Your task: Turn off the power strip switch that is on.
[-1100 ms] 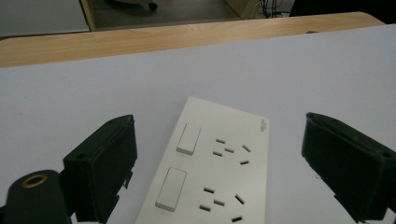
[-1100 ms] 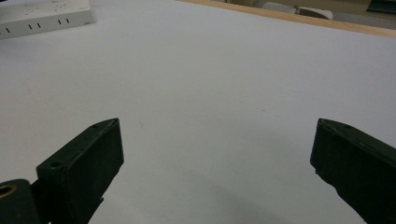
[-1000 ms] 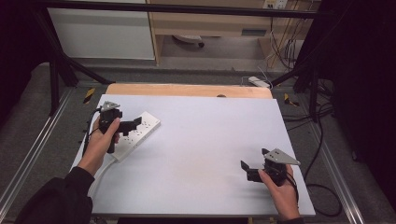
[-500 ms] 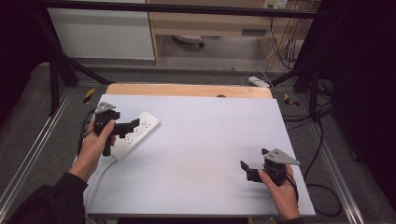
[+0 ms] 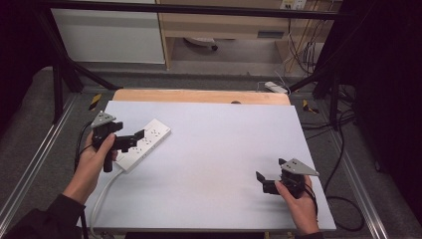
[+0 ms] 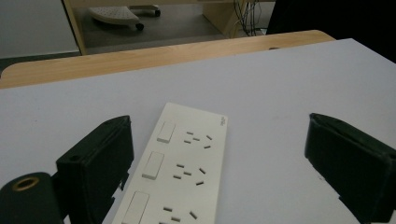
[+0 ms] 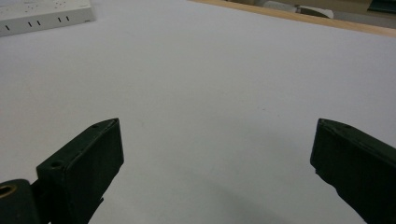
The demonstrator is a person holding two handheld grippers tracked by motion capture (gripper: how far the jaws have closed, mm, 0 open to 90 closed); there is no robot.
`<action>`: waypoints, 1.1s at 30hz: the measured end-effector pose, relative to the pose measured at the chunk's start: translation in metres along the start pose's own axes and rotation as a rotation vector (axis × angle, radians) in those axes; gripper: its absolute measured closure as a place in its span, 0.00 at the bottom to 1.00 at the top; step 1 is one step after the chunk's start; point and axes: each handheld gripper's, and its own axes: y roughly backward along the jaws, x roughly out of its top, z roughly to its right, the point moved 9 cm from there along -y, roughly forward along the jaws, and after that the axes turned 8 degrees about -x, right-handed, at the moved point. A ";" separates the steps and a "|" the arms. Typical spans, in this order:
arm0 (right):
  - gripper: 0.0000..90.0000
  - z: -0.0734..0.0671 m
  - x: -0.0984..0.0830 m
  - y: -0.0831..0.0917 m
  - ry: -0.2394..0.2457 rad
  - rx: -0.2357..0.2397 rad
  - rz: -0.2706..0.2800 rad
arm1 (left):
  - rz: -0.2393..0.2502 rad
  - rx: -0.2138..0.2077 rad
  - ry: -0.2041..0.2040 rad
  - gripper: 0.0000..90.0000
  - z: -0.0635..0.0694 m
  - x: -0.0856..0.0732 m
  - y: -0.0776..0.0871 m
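A white power strip [image 5: 148, 141] with several switches and sockets lies slanted on the left part of the pale table top [image 5: 224, 139]. Its white cord [image 5: 101, 196] runs off toward the near edge. My left gripper [image 5: 133, 140] hovers open over the strip's near end. In the left gripper view the strip [image 6: 182, 172] lies between the wide-apart jaws of the left gripper [image 6: 217, 149], closer to the left one. My right gripper [image 5: 269, 172] is open at the table's near right, over bare surface. In the right gripper view the strip [image 7: 42, 14] sits far off, and nothing is between the jaws of the right gripper [image 7: 215, 154].
A wooden strip [image 5: 199, 95] borders the table's far edge. Beyond it, another power strip [image 5: 276, 87] and cables [image 5: 343, 124] lie on the floor. Metal rails run along both sides of the table, and black frame legs [image 5: 59, 79] stand at the back left.
My left hand and gripper have drawn back slightly to the left along the power strip. The right gripper has stayed where it was.
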 end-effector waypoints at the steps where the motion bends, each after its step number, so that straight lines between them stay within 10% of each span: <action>1: 0.03 0.000 0.000 0.000 0.000 0.000 0.000 | 0.000 0.001 0.000 0.09 0.000 -0.001 0.002; 33: 0.03 -0.001 0.000 0.000 0.004 0.001 -0.003 | 0.025 -0.021 -0.014 0.09 0.025 -0.023 0.043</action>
